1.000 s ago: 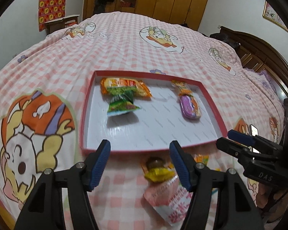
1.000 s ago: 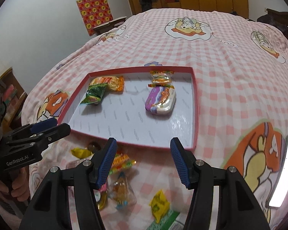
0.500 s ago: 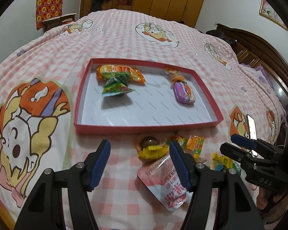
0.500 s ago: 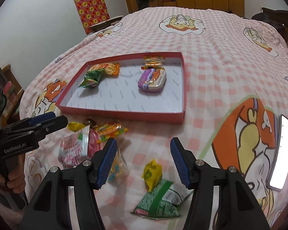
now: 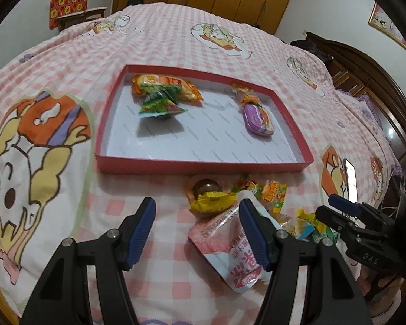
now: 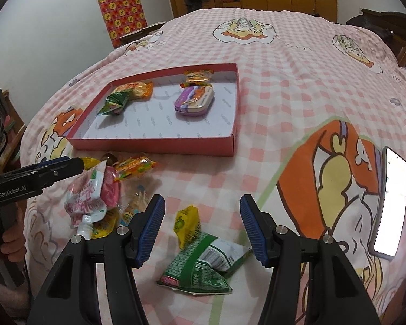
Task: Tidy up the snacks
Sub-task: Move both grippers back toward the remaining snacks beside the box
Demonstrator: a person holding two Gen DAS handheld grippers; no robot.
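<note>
— Which one do I take first?

— The green packet (image 6: pixel 203 266), nearest to me and well short of the red tray (image 6: pixel 159 143). My right gripper (image 6: pixel 201 226) is spread wide and empty above it, so I'd come straight down and pinch the flat body, not the crinkled edge.

— And the left?

— My left gripper (image 5: pixel 199 227) is also wide, empty, beside the pink pouch (image 5: pixel 230 246) (it overlaps the yellow candy (image 5: pixel 209 201) just before the tray). Beyond, the purple tin (image 6: pixel 195 100) already lies inside.
</note>
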